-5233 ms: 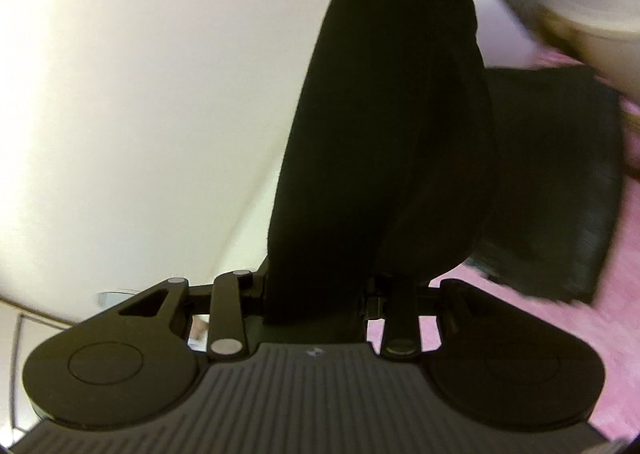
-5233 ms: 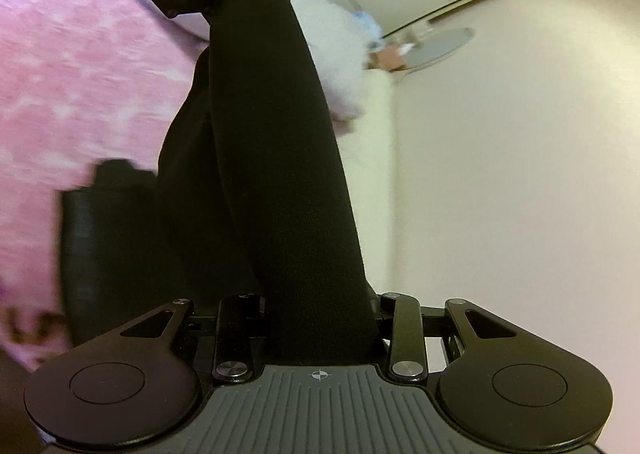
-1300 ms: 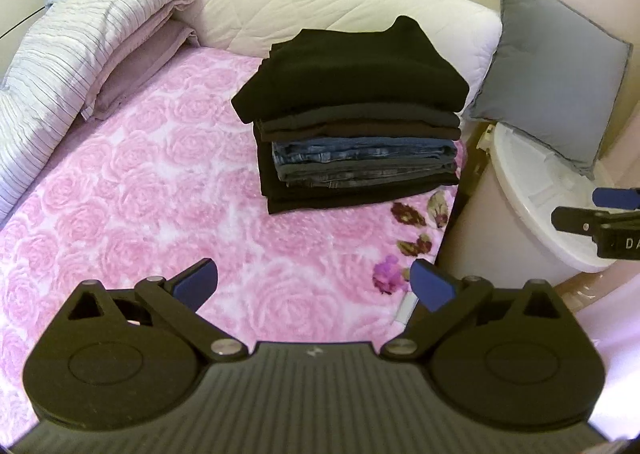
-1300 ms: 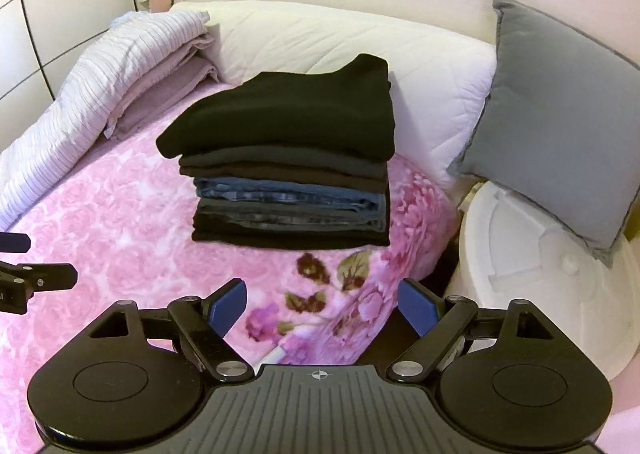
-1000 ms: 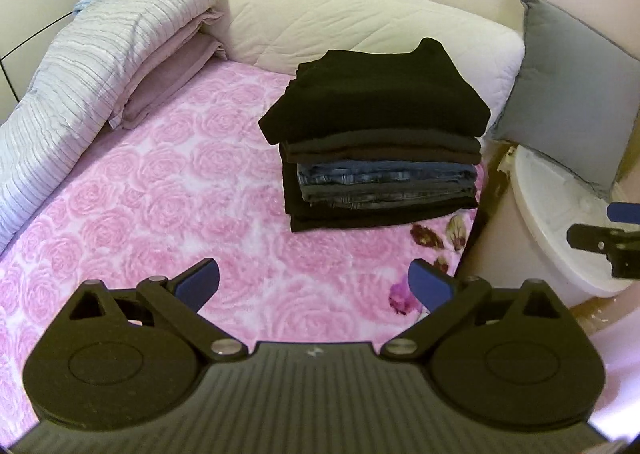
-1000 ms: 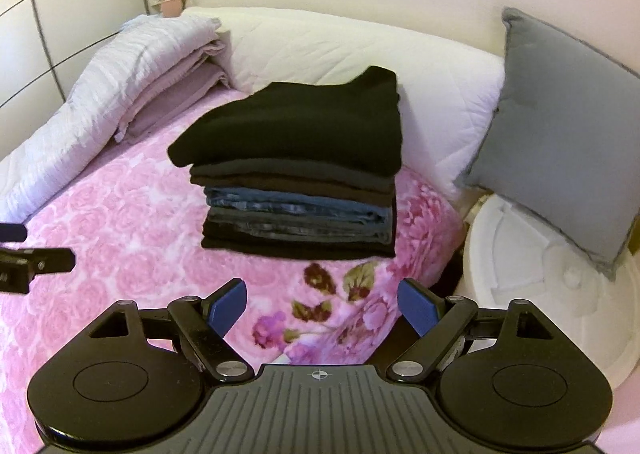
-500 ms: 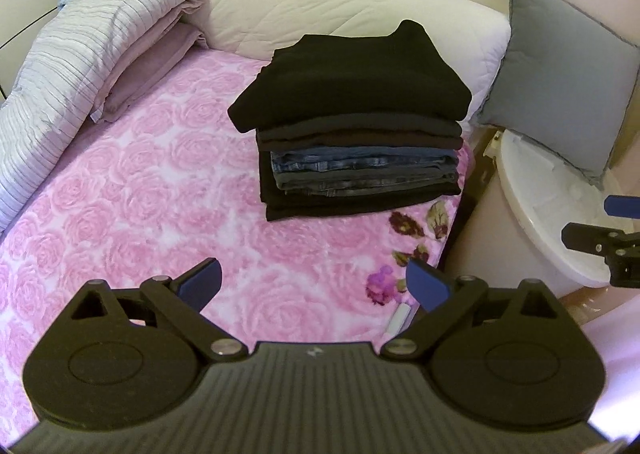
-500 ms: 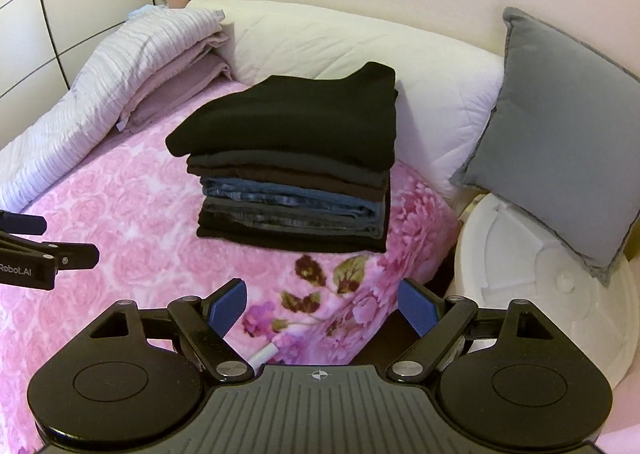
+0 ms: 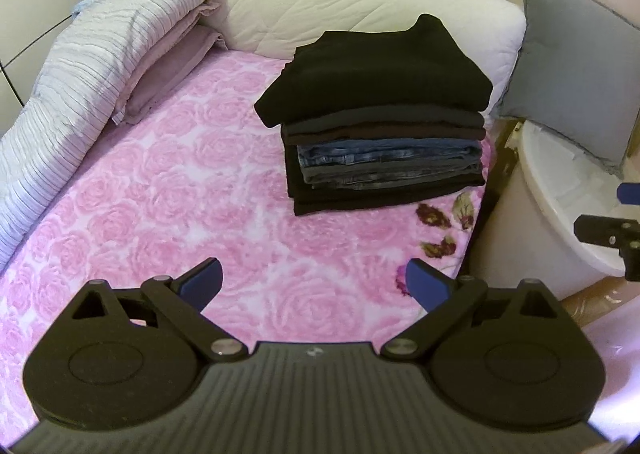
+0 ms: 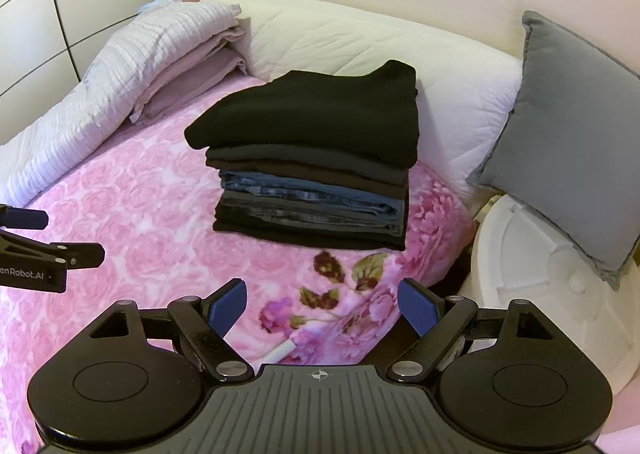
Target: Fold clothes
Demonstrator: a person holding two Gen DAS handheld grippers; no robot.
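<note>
A stack of folded clothes [image 9: 380, 142] sits on the pink rose blanket [image 9: 168, 206], with a folded black sweater [image 9: 376, 78] on top and jeans [image 9: 384, 158] in the middle. The stack also shows in the right wrist view [image 10: 316, 174]. My left gripper [image 9: 314, 284] is open and empty, held back from the stack above the blanket. My right gripper [image 10: 322, 306] is open and empty, above the bed's front corner. Each gripper shows at the edge of the other's view.
A folded striped duvet [image 9: 80, 86] lies along the left of the bed. A white headboard cushion [image 9: 360, 2] runs behind the stack. A grey pillow [image 10: 568, 142] leans over a white round container [image 10: 540, 294] at the right of the bed.
About five seconds ago both grippers were shut on a hanging black garment; now they are open and the black sweater lies on the stack. In the last second the views shifted only slightly.
</note>
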